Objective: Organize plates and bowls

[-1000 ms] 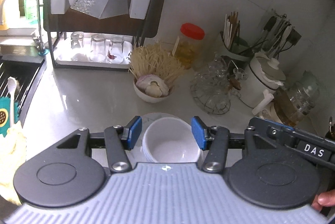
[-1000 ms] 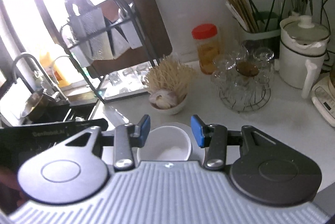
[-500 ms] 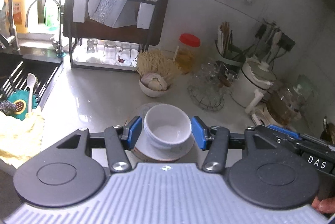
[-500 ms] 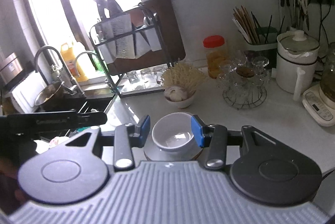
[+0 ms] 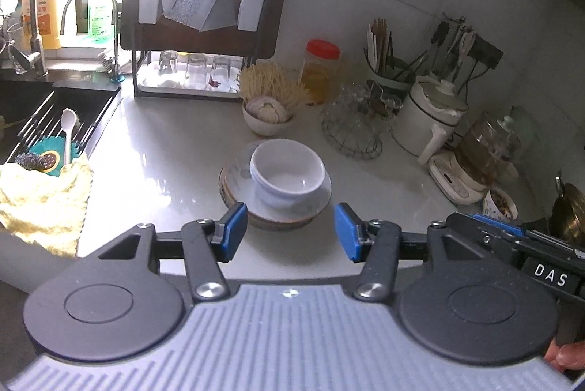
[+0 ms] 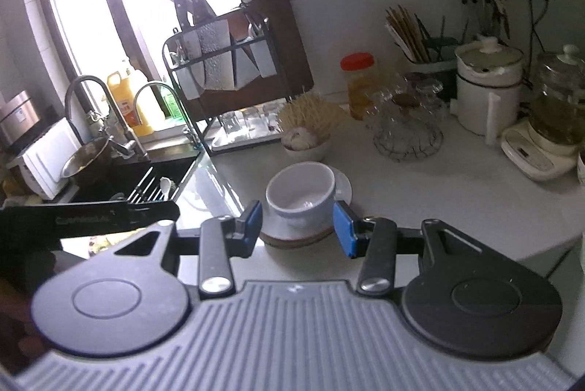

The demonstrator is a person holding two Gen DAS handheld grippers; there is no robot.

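A white bowl [image 5: 287, 173] sits on a stack of plates [image 5: 278, 204] out on the pale countertop [image 5: 157, 149], tucked toward the stack's back edge; taking that stack as the landmark, a smaller bowl holding garlic [image 5: 266, 115] stands just behind it, and the black dish rack [image 5: 204, 25] with upturned glasses is farther behind and to the left; the wire basket of glassware [image 5: 356, 126] lies behind it to the right, with a white kettle [image 5: 429, 115] beyond that; the sink [image 5: 47, 120] is well off to the left, a yellow cloth [image 5: 44, 197] draped at its near corner; the left gripper [image 5: 289, 232] hangs in front of the stack, blue pads parted and empty; the right gripper [image 6: 298, 226] does likewise, its jaws apart, nothing between them, pads short of the stack's near rim.
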